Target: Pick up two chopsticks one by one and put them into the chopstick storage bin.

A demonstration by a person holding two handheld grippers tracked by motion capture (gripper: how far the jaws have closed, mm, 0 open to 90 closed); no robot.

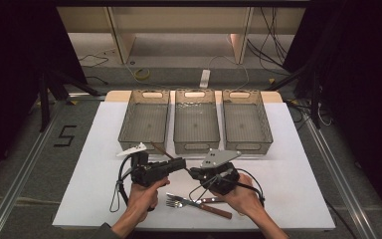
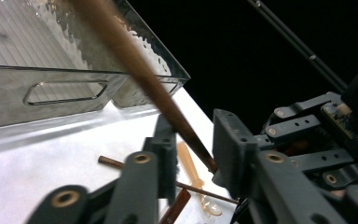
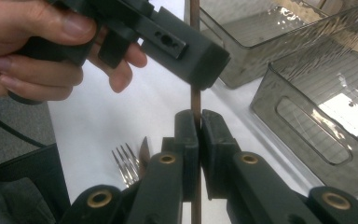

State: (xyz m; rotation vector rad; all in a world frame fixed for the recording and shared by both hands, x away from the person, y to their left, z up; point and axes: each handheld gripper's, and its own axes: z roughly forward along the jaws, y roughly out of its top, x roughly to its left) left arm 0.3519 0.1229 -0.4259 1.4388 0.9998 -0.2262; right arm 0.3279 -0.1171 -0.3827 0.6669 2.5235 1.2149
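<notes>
my right gripper [image 3: 196, 122] clamps the chopstick [image 3: 195, 95] so my left gripper [image 2: 193, 147], jaws not yet touching it, can take over.

chopstick [image 3: 195, 100]: looking like smooth brown wood | bins [image 1: 196, 122]: showing clear glossy plastic | fork [image 1: 179, 202]: gleaming as metal | table cover [image 1: 94, 174]: appearing matt white

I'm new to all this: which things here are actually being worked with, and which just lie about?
In hand: brown stick, right gripper clamping it, left gripper open around it.
Lying about: fork, knife, three clear bins.
</notes>
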